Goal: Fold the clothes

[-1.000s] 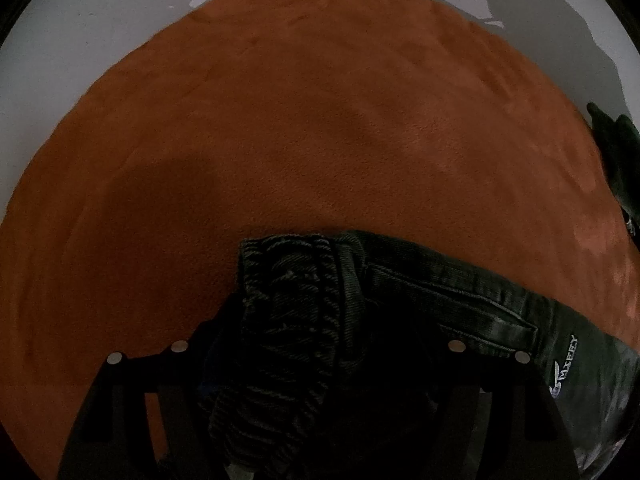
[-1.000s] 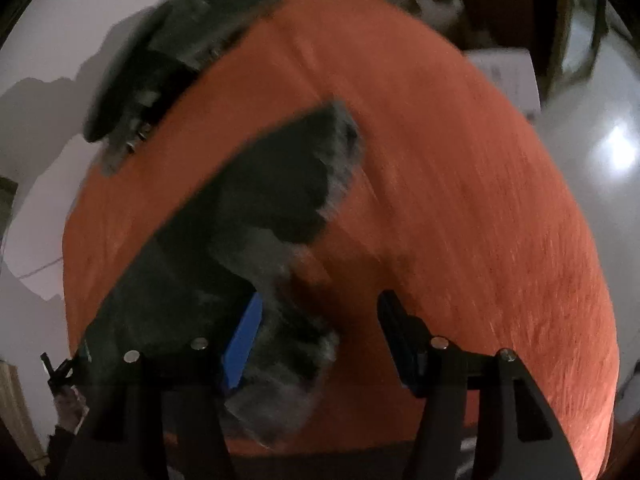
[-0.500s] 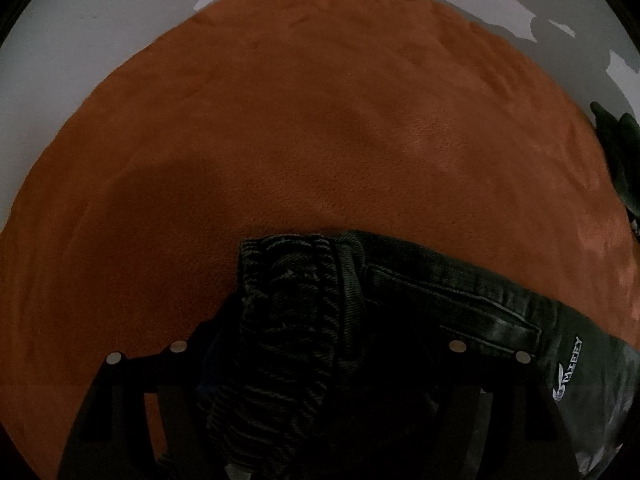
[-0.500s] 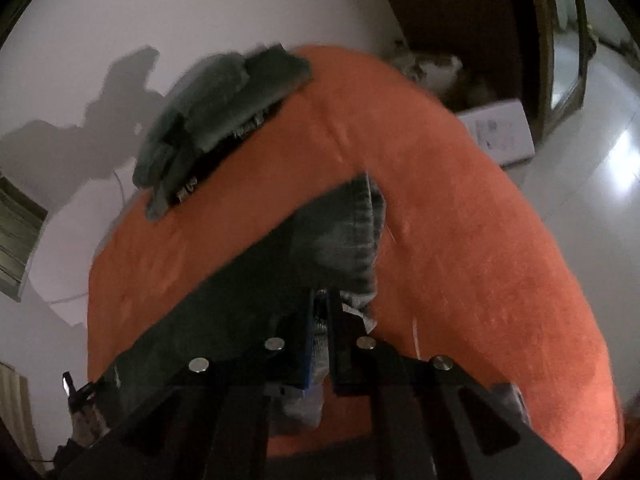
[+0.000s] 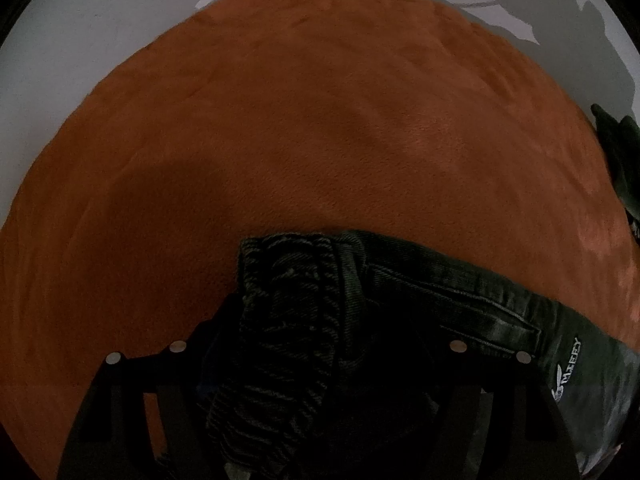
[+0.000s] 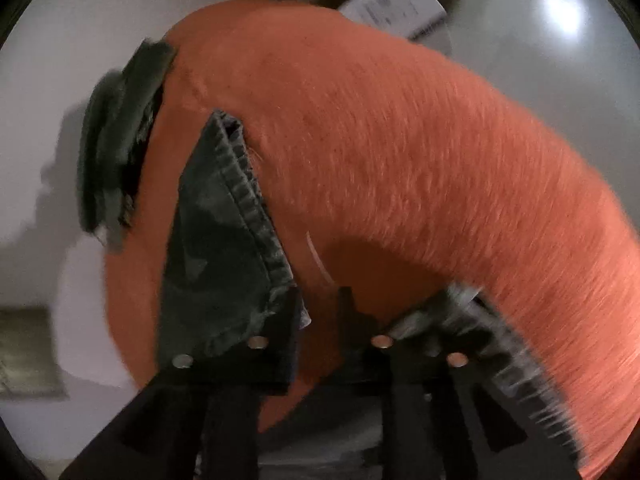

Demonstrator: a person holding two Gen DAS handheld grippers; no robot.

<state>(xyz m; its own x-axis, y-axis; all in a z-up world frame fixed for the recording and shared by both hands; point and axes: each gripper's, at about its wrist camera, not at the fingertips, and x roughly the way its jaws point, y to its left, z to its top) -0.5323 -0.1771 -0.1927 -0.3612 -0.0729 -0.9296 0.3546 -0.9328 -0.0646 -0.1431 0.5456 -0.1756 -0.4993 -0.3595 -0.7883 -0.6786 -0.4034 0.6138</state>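
On the orange blanket [image 5: 320,140]:
Jeans [image 5: 460,304]: dark denim, heavy, limp; hold the hem.
Left gripper [image 5: 316,360]: jaws spread, waistband bunched between.
Right gripper [image 6: 320,320]: parted, holding nothing.

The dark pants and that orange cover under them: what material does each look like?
Pants: likely denim, dark washed; twill ribbing, stitched pocket seam, puckered hem. Orange cover: soft napped fabric, perhaps fleece or plush; matte, fuzzy surface with shallow dimples.

Coarse denim jeans [image 5: 304,320]; fuzzy orange blanket [image 5: 320,140]
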